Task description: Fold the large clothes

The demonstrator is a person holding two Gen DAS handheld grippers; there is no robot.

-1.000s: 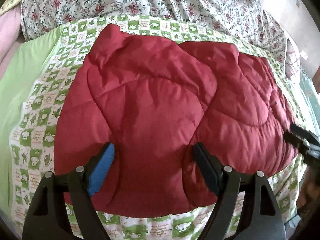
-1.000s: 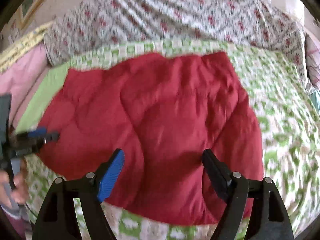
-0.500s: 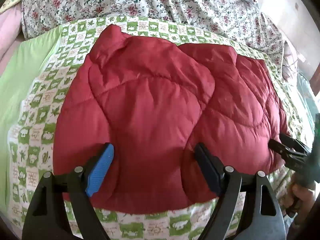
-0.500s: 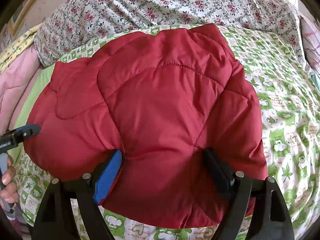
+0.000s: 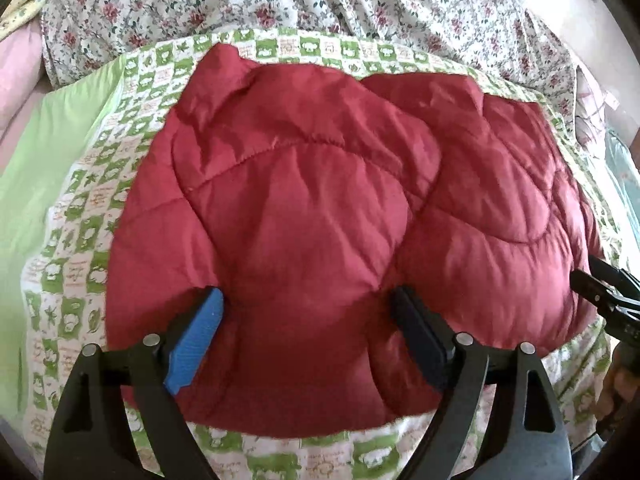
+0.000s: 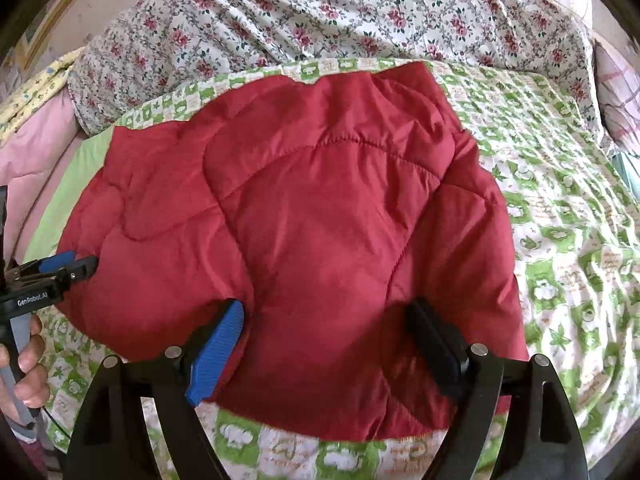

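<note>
Red padded jacket [image 5: 320, 216] folded on green patterned bedspread [image 5: 80, 216], left gripper [image 5: 308, 336] jaws opening astride its near edge, right gripper [image 6: 324, 344] spread wide likewise, neither visibly clamping.

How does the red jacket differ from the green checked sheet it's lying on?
The jacket is plain red; the sheet is green-and-white checks with small pictures. The jacket is puffy with stitched seams; the sheet is thin and lies flat. The jacket is a compact bundle; the sheet spreads out past it on every side. Both are creased fabric.
</note>
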